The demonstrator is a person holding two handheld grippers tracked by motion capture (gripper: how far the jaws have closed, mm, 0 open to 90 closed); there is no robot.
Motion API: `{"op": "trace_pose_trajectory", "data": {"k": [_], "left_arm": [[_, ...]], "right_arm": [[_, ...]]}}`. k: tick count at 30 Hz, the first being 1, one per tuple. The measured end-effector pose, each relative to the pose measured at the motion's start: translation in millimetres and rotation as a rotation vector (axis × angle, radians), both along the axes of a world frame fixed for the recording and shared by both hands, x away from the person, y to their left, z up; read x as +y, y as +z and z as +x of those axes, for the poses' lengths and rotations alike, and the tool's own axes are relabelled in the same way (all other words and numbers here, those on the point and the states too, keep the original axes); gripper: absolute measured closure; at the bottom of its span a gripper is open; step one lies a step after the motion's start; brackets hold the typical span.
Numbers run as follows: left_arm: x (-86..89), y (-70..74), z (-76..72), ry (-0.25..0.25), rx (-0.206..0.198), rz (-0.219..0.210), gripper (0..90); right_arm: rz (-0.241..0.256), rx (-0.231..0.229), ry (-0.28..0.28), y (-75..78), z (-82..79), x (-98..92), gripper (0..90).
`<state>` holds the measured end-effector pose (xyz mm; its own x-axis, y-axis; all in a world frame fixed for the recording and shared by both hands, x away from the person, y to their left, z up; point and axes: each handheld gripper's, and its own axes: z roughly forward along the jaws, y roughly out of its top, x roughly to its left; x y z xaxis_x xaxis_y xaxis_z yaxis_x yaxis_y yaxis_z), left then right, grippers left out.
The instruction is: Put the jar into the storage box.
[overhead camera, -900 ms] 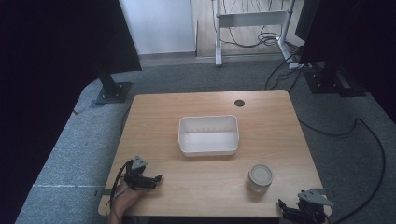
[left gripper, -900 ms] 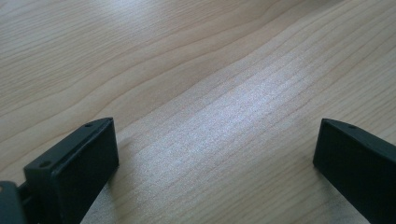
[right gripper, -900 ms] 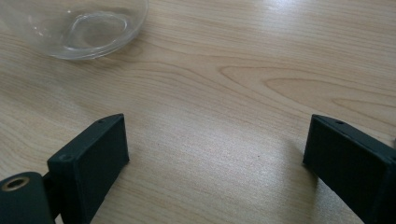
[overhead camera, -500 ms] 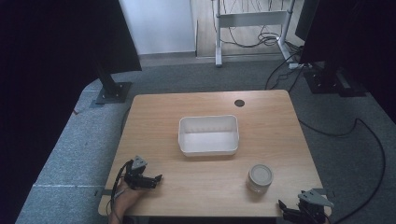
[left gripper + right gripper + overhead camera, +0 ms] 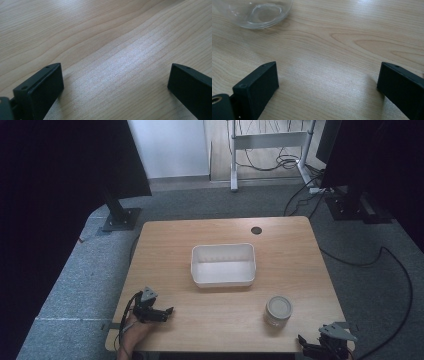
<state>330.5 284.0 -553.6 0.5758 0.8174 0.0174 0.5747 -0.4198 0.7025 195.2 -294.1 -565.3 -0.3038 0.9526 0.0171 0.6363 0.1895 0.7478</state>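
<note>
- Right gripper: seen at the 5 o'clock corner of the table; jaws spread wide, nothing held; in the right gripper view only bare wood is framed between them.
- Glass jar: standing near the gripper, at its 11 o'clock; its clear base is seen at the top left of the right gripper view. No contact.
- Left gripper: at the 7 o'clock corner, jaws apart, empty.
- White tray: mid-table, empty.
- Change against the earlier frames: none noted; both grippers unmoved. Work judged not yet begun, with the jar as the likely first target.
</note>
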Motion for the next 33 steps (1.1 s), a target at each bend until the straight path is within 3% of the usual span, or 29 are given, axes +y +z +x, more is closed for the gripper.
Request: {"op": "trace_pose_trajectory", "data": {"k": [15, 33], "left_arm": [[0.3, -0.1, 0.2, 0.014, 0.000, -0.002, 0.0], [0.5, -0.1, 0.2, 0.021, -0.001, -0.002, 0.0]], "right_arm": [[0.016, -0.009, 0.034, 7.7, 0.5, 8.3, 1.0], [0.032, -0.070, 0.067, 26.8, -1.3, 14.3, 0.4]]}}
